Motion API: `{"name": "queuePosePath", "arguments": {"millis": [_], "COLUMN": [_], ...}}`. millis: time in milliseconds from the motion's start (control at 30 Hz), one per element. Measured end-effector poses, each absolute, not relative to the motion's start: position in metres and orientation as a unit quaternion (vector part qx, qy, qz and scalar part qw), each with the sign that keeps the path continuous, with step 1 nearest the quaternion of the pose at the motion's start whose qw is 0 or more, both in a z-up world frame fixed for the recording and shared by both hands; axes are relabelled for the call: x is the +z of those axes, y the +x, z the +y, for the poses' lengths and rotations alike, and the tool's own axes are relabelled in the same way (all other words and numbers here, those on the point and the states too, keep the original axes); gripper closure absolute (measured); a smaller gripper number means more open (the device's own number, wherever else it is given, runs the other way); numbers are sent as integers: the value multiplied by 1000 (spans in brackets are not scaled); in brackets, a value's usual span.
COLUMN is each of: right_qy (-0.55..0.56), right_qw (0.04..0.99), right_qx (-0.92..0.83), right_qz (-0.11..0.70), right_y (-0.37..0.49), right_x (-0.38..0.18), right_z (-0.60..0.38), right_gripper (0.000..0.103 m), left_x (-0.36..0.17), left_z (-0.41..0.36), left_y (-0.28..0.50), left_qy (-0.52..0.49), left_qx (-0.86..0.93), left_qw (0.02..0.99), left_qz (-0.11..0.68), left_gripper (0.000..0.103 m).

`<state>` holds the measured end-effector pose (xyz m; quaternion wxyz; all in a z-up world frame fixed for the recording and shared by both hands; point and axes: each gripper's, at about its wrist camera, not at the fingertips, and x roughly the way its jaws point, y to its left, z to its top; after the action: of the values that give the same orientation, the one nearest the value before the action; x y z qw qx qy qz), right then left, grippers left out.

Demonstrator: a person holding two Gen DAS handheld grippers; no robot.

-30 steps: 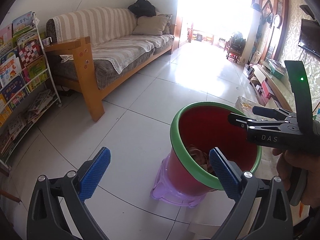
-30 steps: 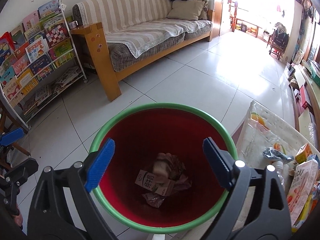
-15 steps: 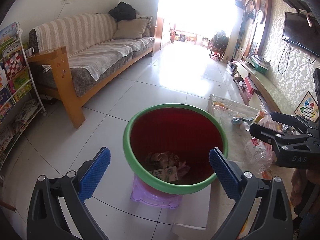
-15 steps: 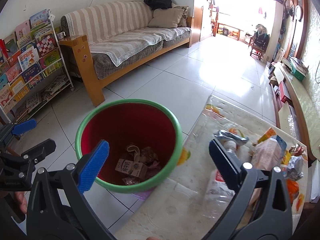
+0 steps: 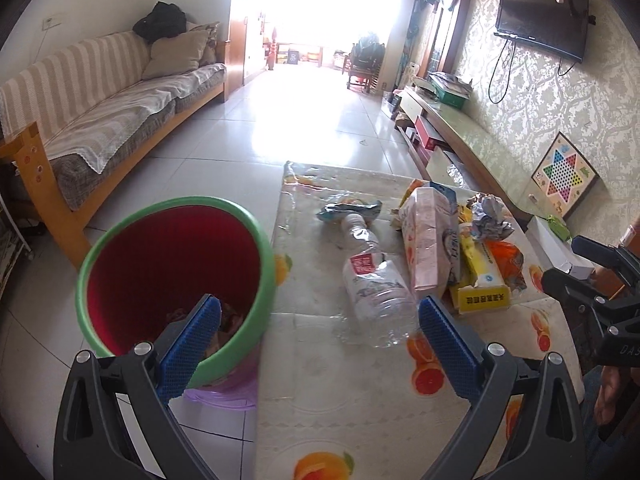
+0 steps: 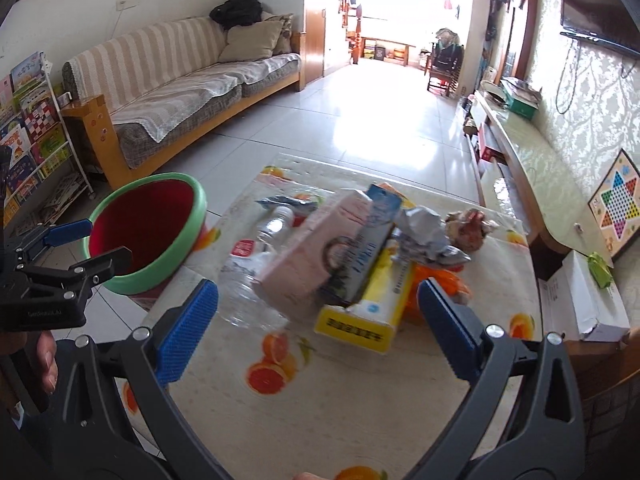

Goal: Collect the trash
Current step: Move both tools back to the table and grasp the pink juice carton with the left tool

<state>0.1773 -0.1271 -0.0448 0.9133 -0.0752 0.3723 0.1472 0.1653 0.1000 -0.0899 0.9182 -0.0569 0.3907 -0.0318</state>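
Observation:
A red bin with a green rim (image 5: 176, 280) (image 6: 148, 232) stands on a purple stool at the table's left edge, with crumpled trash at its bottom. On the fruit-print table (image 5: 344, 400) (image 6: 320, 408) lies a pile of trash: a clear plastic bottle (image 5: 372, 280) (image 6: 256, 276), a pink carton (image 5: 424, 240) (image 6: 316, 252), a yellow box (image 5: 480, 280) (image 6: 372, 304) and crumpled foil (image 6: 424, 236). My left gripper (image 5: 316, 344) is open and empty, between bin and bottle. My right gripper (image 6: 316, 332) is open and empty, just short of the pile.
A striped sofa (image 5: 100, 120) runs along the left wall, with a book rack (image 6: 28, 140) beside it. A low cabinet (image 5: 472, 148) and a wall TV (image 5: 540, 20) line the right side. A white box (image 6: 588, 300) sits past the table's right edge. Tiled floor stretches ahead.
Both grippers have swung right, from over the bin to over the table. The trash pile now fills both views, and the bin has slid to the left.

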Motion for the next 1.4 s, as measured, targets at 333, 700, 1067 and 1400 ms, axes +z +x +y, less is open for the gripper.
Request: {"name": "queuePosePath", "arguments": {"millis": [333,700,1067,1400], "right_qy": [-29,12,54,59], "right_qw": [919,919,911,906], "right_qx": [91,63,37,36], "right_qz": [382,390,407,418], "right_y": [164,159,164,167], "right_x": [-58,-83,-117,-131], "right_z": [-222,-265,-295,-300], "right_gripper": [5,5,5,5], "left_x": [-106,-123,-155,-157], "left_z": [42,-21,-43,-37], "left_y": [210,278,313,309], "left_qy": [-34,43,86,52], "left_qx": [-59,-103,-128,-140], "left_qw": [902,881,851,846], "left_qz": [426,460,502,511], "left_gripper": [8,8,18,54]}}
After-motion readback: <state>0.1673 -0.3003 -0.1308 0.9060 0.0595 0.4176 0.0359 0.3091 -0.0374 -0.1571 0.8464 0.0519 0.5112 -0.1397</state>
